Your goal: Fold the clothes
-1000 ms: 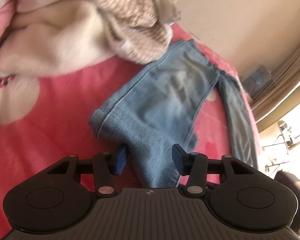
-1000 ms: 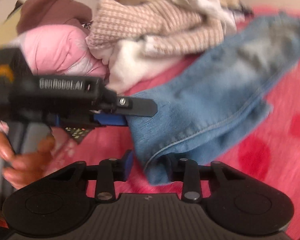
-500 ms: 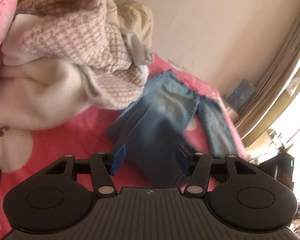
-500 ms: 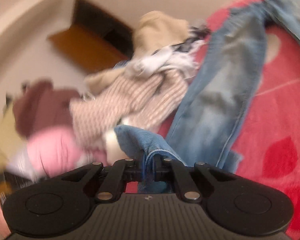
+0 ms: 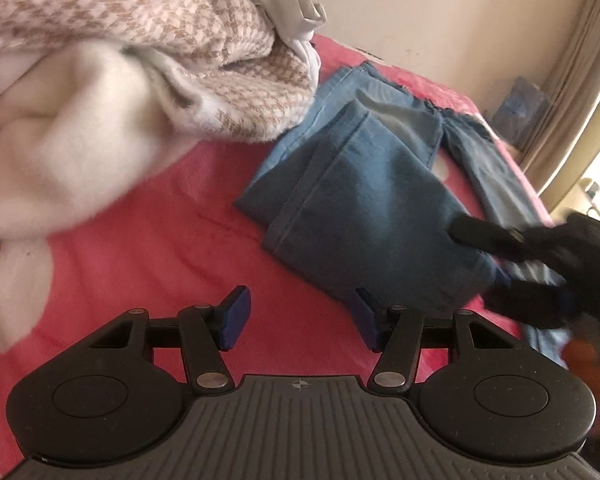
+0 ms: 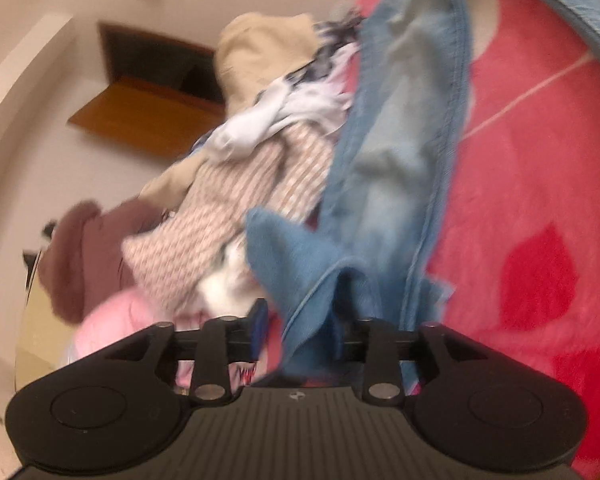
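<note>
Two grippers work over a pink bed [image 5: 148, 248] where a pair of blue jeans [image 5: 364, 200] lies partly folded, one section doubled back over the rest. In the left wrist view the jeans sit right of centre, running from about 4 o'clock up toward 1 o'clock, where the legs stretch away toward the wall.

The left gripper [image 5: 302, 320] hovers low at 6 o'clock with its blue pads moderately wide apart and nothing between them; only pink bedding shows in the gap, and its right pad sits just beside the near edge of the folded denim.

The right gripper [image 6: 300, 324] shows in the left wrist view as a blurred black shape at 3 o'clock, at the jeans' right edge. In its own view a fold of denim rises from between its fingers at 6 o'clock. Its jaws are opening, and the blur hides whether the pads press on the cloth.

A heap of other clothes [image 5: 140, 40] lies at 10 to 12 o'clock in the left wrist view, with a houndstooth knit on top and a fluffy white garment [image 5: 72, 140] below it, touching the far edge of the jeans. A curtain [image 5: 580, 80] hangs at 2 o'clock.
</note>
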`<state>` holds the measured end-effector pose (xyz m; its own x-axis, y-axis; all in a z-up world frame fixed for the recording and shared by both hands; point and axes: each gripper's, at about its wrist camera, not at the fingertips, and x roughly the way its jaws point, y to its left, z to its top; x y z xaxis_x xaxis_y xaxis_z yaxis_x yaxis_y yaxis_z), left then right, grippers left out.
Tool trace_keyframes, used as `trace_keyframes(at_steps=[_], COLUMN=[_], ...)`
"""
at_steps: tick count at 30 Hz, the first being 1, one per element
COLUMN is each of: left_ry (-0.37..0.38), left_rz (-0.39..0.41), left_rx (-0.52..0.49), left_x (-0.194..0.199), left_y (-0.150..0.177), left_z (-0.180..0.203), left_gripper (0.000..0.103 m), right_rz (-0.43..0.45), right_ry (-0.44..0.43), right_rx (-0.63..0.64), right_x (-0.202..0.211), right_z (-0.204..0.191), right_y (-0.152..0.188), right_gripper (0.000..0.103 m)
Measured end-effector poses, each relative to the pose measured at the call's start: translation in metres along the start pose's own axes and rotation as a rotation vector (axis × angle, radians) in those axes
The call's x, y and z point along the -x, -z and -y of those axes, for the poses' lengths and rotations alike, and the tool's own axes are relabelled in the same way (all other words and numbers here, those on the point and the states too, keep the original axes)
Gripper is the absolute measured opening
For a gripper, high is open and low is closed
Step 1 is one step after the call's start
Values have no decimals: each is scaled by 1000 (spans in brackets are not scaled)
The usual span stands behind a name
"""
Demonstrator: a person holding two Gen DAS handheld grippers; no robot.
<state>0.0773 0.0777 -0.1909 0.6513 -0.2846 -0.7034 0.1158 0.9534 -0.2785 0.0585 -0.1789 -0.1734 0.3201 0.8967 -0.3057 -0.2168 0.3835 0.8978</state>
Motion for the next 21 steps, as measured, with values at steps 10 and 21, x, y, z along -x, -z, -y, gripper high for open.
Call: trace_keyframes(at_steps=[10, 21], left_ry=[-26, 21], left_rz=[4, -16], left_rx=[-58, -90], left_x=[-6, -6], left_y=[1, 2], left_z=[6, 11], left_gripper=[56, 56], right_rz=[-21, 48], right_ry=[152, 62], right_rx=[135, -206], right_x=[-18, -5], right_z=[-12, 35], right_y=[10, -39], right_gripper=[18, 5])
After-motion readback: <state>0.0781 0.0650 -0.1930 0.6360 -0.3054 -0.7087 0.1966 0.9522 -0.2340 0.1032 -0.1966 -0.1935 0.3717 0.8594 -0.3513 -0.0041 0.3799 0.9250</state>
